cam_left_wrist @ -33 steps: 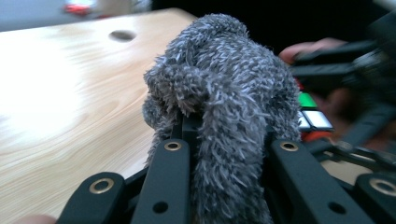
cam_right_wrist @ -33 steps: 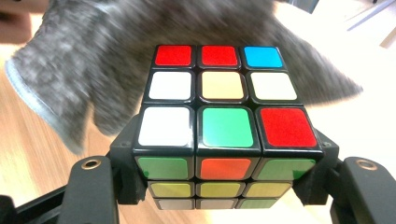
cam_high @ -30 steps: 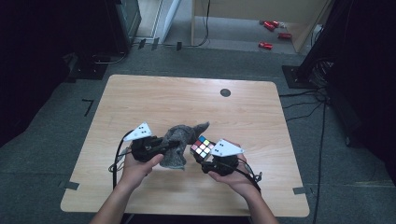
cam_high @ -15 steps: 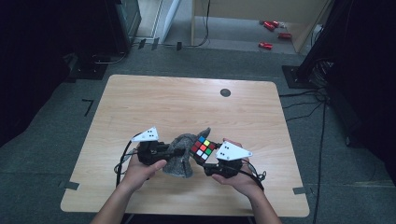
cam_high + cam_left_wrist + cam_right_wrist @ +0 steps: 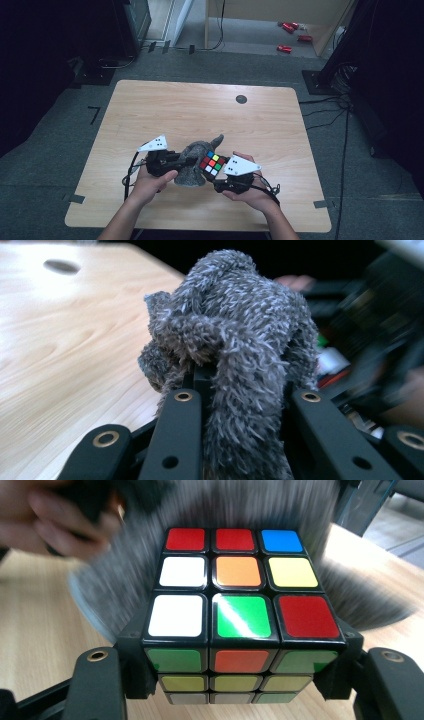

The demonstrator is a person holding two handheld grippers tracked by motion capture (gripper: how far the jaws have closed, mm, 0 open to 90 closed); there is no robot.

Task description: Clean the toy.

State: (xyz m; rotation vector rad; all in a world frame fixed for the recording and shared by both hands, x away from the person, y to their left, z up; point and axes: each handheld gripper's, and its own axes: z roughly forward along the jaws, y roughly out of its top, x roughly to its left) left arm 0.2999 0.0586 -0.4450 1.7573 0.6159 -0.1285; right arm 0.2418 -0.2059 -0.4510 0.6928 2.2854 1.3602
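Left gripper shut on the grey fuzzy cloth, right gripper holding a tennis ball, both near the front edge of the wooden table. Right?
One error: the right gripper holds a multicoloured puzzle cube, not a ball, as the right gripper view shows. The left gripper is shut on the grey fuzzy cloth, near the wooden table front edge.

You stand at a light wooden table (image 5: 165,110) with rounded corners; take it as your landmark. Near its far edge sits a small dark round spot (image 5: 241,99). Beneath and around the table lies grey carpet (image 5: 60,150). Beyond its far side you see a pale wooden panel (image 5: 260,12) and red objects (image 5: 290,30) on the floor. To its right, black cables (image 5: 345,110) trail across the carpet.
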